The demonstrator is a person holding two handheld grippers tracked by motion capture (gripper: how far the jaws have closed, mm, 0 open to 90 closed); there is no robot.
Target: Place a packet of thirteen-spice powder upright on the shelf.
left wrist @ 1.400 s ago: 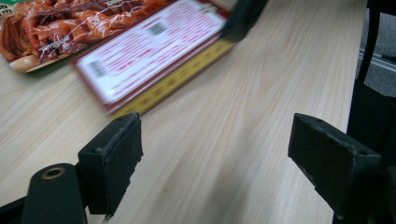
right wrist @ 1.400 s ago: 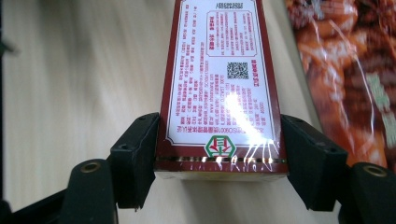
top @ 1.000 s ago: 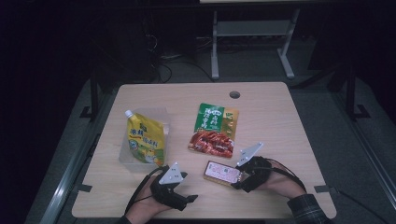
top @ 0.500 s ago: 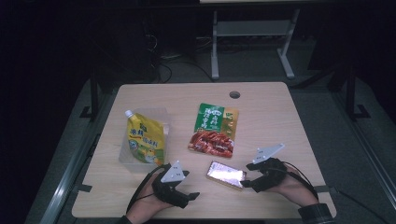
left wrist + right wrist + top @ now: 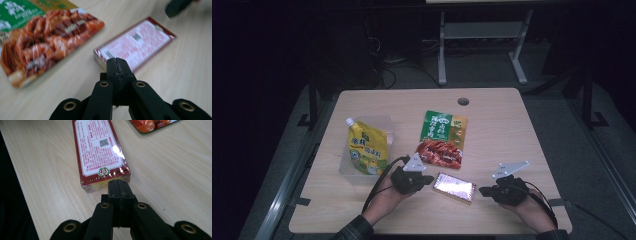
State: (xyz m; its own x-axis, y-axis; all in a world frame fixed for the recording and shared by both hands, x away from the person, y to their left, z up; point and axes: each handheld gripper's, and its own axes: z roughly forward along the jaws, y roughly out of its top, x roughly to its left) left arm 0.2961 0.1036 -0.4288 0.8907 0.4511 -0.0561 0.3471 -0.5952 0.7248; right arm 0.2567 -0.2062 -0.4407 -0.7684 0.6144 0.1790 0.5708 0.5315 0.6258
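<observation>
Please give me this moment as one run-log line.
left claw: shut, empty, at one end of box | right claw: shut, empty, at other end | box: flat on table

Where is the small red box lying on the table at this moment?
In the high view, the red box lies flat near the table's front edge, between the left gripper and right gripper, just below the green-and-red food packet.

One box, one yellow pouch, one green packet (three packaged goods), all on one table.
</observation>
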